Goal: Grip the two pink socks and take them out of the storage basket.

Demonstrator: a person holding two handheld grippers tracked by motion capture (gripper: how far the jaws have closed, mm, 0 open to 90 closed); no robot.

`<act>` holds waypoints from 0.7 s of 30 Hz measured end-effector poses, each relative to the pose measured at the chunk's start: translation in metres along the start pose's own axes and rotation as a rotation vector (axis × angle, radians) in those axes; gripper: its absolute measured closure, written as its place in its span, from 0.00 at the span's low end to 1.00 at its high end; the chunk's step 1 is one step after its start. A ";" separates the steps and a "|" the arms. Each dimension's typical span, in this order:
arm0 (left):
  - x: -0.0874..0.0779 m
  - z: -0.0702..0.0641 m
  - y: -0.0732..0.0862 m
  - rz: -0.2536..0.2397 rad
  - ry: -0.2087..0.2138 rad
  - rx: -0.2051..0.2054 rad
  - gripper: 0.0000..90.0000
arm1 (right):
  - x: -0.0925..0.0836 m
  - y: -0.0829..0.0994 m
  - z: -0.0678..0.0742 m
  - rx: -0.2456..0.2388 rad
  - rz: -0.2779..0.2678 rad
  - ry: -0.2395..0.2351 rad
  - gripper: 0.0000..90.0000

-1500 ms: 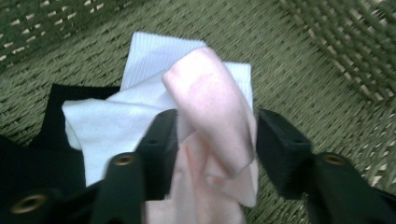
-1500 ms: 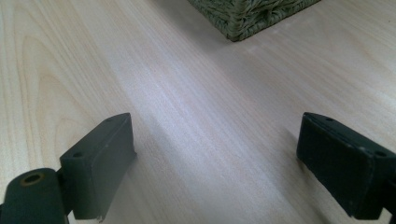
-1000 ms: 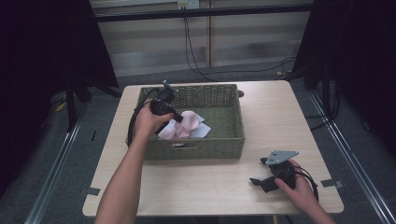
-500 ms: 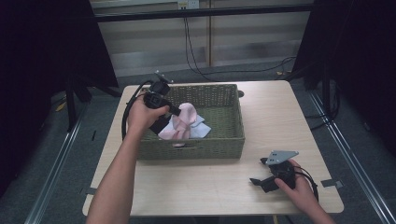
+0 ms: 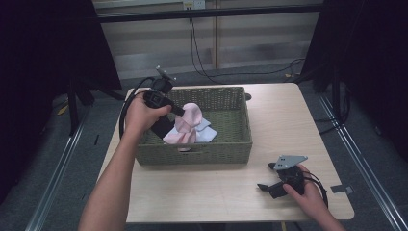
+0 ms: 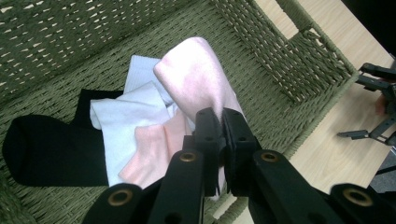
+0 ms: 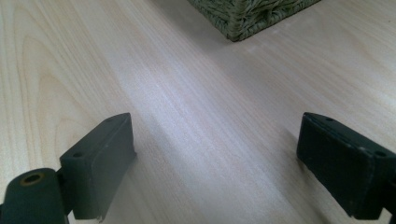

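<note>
My left gripper (image 5: 179,111) (image 6: 221,122) is shut on a pink cloth (image 5: 190,118) (image 6: 198,74) and holds it raised over the green wicker basket (image 5: 240,144) (image 6: 289,56). The cloth's lower end still hangs among a white cloth (image 6: 126,116) (image 5: 204,129) and a black cloth (image 6: 46,149) lying in the basket. My right gripper (image 5: 267,177) (image 7: 215,168) rests low over the wooden table (image 5: 288,115) (image 7: 187,84) near its front right, jaws wide apart with nothing between them. It also appears far off in the left gripper view as the right gripper (image 6: 373,107).
The basket's near corner (image 7: 247,18) lies ahead of the right gripper. Bare wood runs to the right of the basket. Dark curtains and cables (image 5: 202,53) stand beyond the table's far edge. A strip of tape (image 5: 338,188) marks the front right edge.
The left gripper has risen and drawn back toward the basket's left rim, lifting the pink cloth higher out of the pile. The right gripper has stayed put.
</note>
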State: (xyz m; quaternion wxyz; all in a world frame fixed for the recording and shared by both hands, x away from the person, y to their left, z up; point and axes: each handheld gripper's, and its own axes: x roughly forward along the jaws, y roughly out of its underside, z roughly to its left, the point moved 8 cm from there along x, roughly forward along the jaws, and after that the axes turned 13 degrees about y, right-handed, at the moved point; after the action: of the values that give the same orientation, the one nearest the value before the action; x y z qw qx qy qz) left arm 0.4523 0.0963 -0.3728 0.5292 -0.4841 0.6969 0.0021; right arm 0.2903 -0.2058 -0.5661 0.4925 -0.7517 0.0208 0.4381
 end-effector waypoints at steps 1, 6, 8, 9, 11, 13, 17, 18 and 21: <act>-0.003 -0.001 0.000 -0.003 -0.001 0.000 0.96 | 0.000 0.000 0.000 0.000 0.000 0.000 0.12; -0.009 -0.004 -0.001 -0.008 -0.002 -0.001 0.96 | 0.000 0.000 0.000 0.000 0.000 -0.001 0.12; -0.013 -0.006 -0.001 -0.005 -0.002 0.004 0.96 | 0.000 0.000 0.000 0.002 0.001 -0.001 0.12; -0.013 -0.007 0.000 -0.004 -0.003 0.002 0.96 | 0.000 0.000 0.000 0.002 0.001 -0.001 0.12; -0.015 -0.010 0.001 0.001 -0.001 0.005 0.96 | 0.000 0.000 0.000 0.000 0.000 0.000 0.12; -0.016 -0.011 0.001 0.001 0.000 0.011 0.96 | 0.000 0.000 0.000 0.000 0.000 -0.001 0.12; -0.020 -0.014 0.002 0.001 0.004 0.007 0.96 | 0.000 0.000 0.000 0.000 0.000 -0.001 0.12; -0.021 -0.016 0.003 0.008 0.008 0.013 0.96 | 0.000 0.000 0.000 0.000 0.000 -0.001 0.12; -0.026 -0.021 0.004 0.006 0.013 0.007 0.96 | 0.000 0.000 0.000 0.000 0.000 -0.001 0.12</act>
State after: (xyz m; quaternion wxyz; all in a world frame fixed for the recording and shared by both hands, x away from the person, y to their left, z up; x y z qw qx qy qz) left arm 0.4334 0.1053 -0.3464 0.5263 -0.4800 0.7018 -0.0020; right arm 0.2903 -0.2057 -0.5661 0.4926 -0.7515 0.0206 0.4383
